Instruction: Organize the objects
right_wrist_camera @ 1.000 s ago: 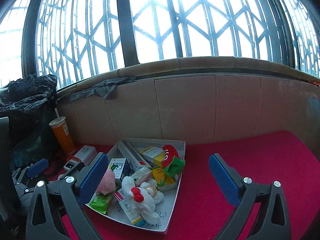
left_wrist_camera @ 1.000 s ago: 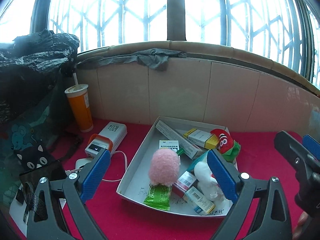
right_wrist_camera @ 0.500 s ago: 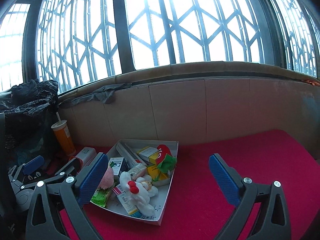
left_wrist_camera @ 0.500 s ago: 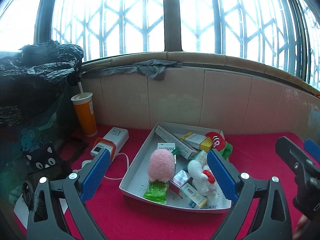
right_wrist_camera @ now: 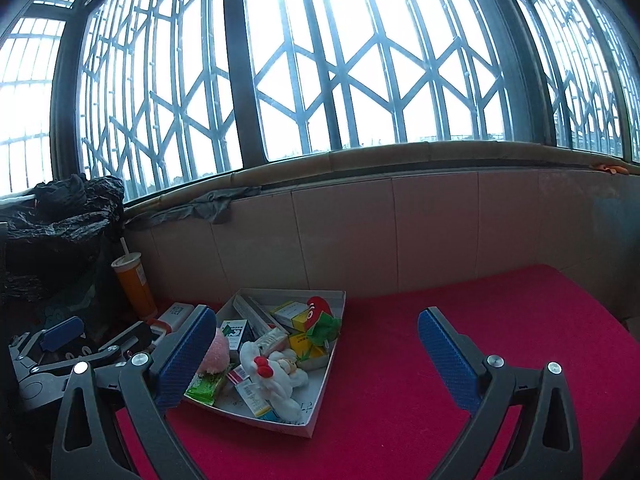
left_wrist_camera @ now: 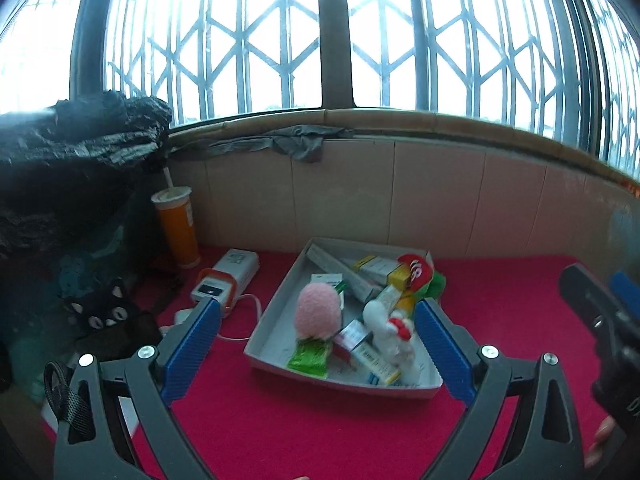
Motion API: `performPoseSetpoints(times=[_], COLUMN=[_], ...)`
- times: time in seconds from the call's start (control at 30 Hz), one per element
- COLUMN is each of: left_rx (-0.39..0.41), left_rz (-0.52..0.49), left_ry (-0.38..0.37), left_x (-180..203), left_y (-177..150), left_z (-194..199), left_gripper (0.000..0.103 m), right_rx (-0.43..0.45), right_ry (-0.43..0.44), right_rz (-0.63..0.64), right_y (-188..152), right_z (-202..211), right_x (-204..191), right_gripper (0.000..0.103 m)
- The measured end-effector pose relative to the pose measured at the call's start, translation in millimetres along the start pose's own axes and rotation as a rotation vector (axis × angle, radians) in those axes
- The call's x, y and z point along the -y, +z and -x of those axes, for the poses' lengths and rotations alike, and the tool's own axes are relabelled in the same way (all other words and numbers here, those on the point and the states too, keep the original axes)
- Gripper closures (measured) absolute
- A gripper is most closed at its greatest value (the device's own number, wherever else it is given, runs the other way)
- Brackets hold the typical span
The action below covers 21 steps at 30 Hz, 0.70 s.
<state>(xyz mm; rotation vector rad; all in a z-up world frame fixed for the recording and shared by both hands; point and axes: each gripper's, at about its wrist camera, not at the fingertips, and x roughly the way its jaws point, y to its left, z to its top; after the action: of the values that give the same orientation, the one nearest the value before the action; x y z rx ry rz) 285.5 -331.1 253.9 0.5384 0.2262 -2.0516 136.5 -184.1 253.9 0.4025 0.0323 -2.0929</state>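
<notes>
Overhead, left claw (left_wrist_camera: 316, 324) and right claw (right_wrist_camera: 316, 332), wide-spread and empty, above tray (left_wrist_camera: 272, 320).

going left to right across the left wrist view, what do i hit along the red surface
black cat-face bag → orange cup with straw → white and orange device → grey tray → pink fluffy toy → white plush → right gripper

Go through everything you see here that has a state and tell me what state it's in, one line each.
Left tongs: open, empty.
Right tongs: open, empty.
Shallow grey cardboard tray: uncovered, crowded with items, on the red cloth.
Round pink fluffy toy: lying in the tray.
White plush doll with red bow: lying in the tray.
Orange cup with lid and straw: upright, lidded.
</notes>
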Motion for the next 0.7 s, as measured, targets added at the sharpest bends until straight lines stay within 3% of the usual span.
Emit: performPoseSetpoints(times=[0.07, 0.27, 0.7], left_rx=[0.003, 0.011, 0.037], left_rz=[-0.026, -0.017, -0.012], left_ry=[0.003, -0.077, -0.051], left_x=[4.7, 9.2, 8.5], left_y=[-3.5, -11.1, -19.0], left_z=[6.7, 28.4, 64.7], left_gripper=[0.006, 0.006, 0.006], right_rx=[0.011, 0.074, 0.109], right_ry=[-0.004, -0.036, -0.088], right_rz=[-0.007, -0.061, -0.089], right_y=[-1.0, -4.4, -19.8], right_z=[7.9, 42.2, 91.7], right_x=[4.3, 20.1, 43.4], right_gripper=[0.000, 0.000, 0.000])
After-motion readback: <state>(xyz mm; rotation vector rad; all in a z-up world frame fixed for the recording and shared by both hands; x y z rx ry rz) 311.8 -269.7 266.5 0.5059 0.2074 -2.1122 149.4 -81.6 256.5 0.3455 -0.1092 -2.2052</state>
